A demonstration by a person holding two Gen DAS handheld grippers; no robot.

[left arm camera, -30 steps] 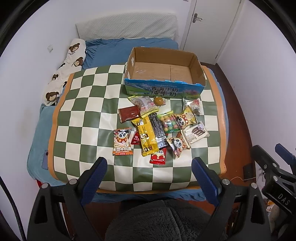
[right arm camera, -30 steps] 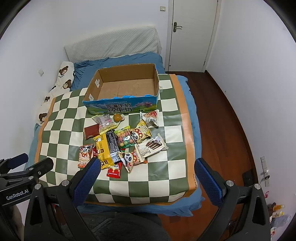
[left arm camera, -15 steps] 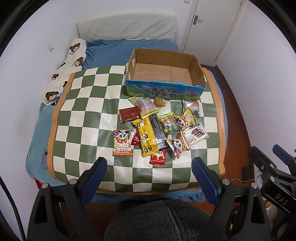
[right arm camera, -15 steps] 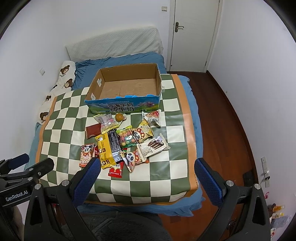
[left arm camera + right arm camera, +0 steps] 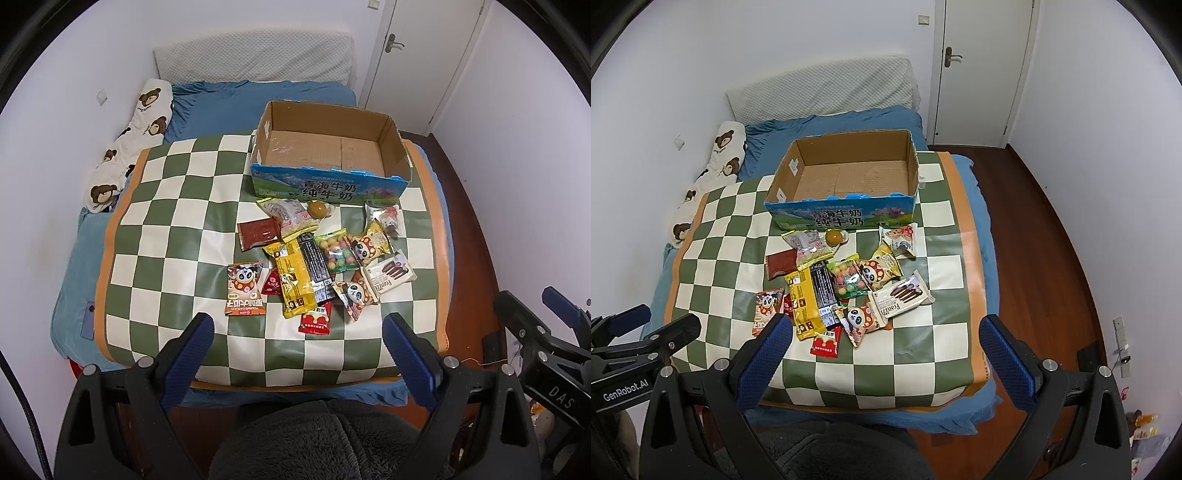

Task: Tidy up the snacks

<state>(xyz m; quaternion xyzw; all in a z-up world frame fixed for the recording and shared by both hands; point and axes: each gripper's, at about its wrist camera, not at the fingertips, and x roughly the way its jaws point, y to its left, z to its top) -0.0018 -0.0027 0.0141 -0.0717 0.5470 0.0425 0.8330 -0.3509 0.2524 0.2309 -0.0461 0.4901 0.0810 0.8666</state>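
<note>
The left gripper [image 5: 298,334] hangs with its jaws spread wide and nothing between them, over the near edge of the checkered mat [image 5: 177,206]. The right gripper [image 5: 886,338] is likewise spread wide and holds nothing, also above the mat's near edge.

Just beyond both grippers lies the pile of snacks [image 5: 317,254], all of it on the mat and apart from the fingers. Nearest the left gripper is a red packet [image 5: 316,319], with an orange panda packet [image 5: 245,290] off to its left. A yellow bag [image 5: 291,278] lies behind the red packet, and a black bar wrapper [image 5: 314,264] rests on the yellow bag. To the right of the yellow bag sit a second panda packet [image 5: 352,293] and a white wafer packet [image 5: 389,275]. Farther on are a bag of coloured candies [image 5: 338,251], a brown sachet [image 5: 260,232] and a clear bag [image 5: 290,214].

Behind the pile stands the cardboard box [image 5: 328,192], open at the top and with only bare cardboard showing inside. A small round orange sweet [image 5: 318,209] lies just in front of the box's printed wall, and a small white packet [image 5: 386,219] lies near the box's right corner.

The mat covers a bed with a blue sheet [image 5: 258,99], and a bear-print pillow [image 5: 133,144] lies to the left of the mat.
</note>
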